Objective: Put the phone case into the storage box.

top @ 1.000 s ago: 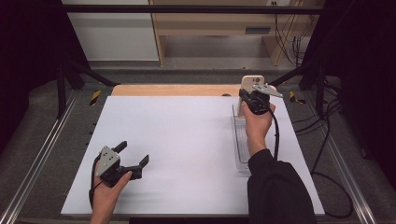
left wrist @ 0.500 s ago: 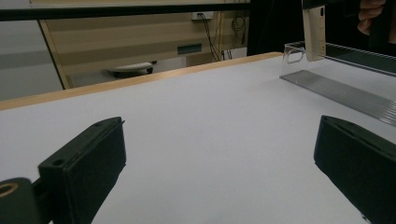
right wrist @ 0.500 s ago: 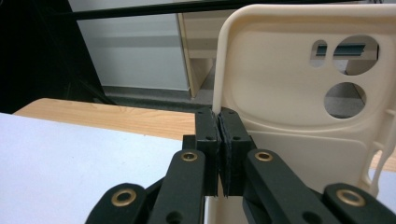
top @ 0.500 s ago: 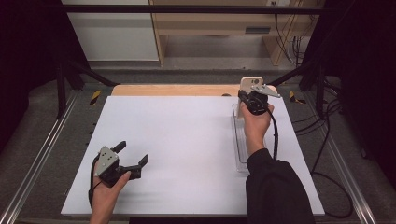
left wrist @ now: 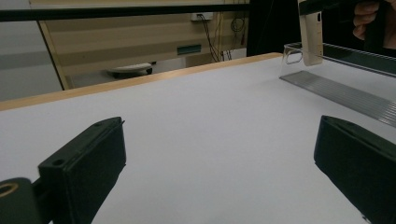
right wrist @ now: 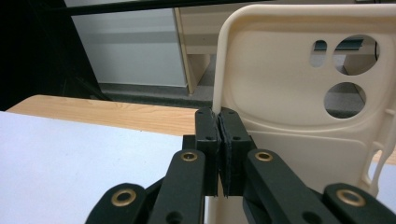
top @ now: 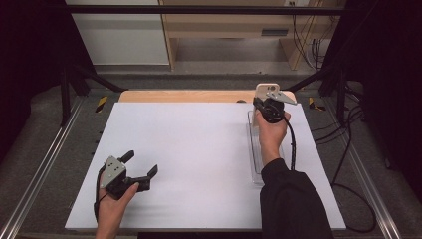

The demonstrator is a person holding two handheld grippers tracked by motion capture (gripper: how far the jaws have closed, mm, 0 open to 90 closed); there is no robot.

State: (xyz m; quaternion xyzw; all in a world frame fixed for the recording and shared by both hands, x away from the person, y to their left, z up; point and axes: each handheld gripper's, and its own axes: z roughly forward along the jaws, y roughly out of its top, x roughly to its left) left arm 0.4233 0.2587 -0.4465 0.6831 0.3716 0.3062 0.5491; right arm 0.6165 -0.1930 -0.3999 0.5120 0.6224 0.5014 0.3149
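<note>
Cream-coloured and upright, a soft plastic phone case (top: 265, 90) stands at the far end of a clear ribbed plastic rack (top: 257, 149) on the white table (top: 189, 149) in the high view, pinched by the right gripper (top: 263, 102); the left gripper (top: 140, 164) rests near the table's front left corner, well apart from it, its 2 jaws spread.

From the left gripper view, the 2 black jaws stand wide over bare white tabletop (left wrist: 201, 130), with the case (left wrist: 311, 32) hanging at the rack (left wrist: 345, 88) far off.

From the right gripper view, the pads (right wrist: 208, 140) are pressed together on the case's (right wrist: 289, 107) left edge, its 3 camera cut-outs at upper right.
</note>
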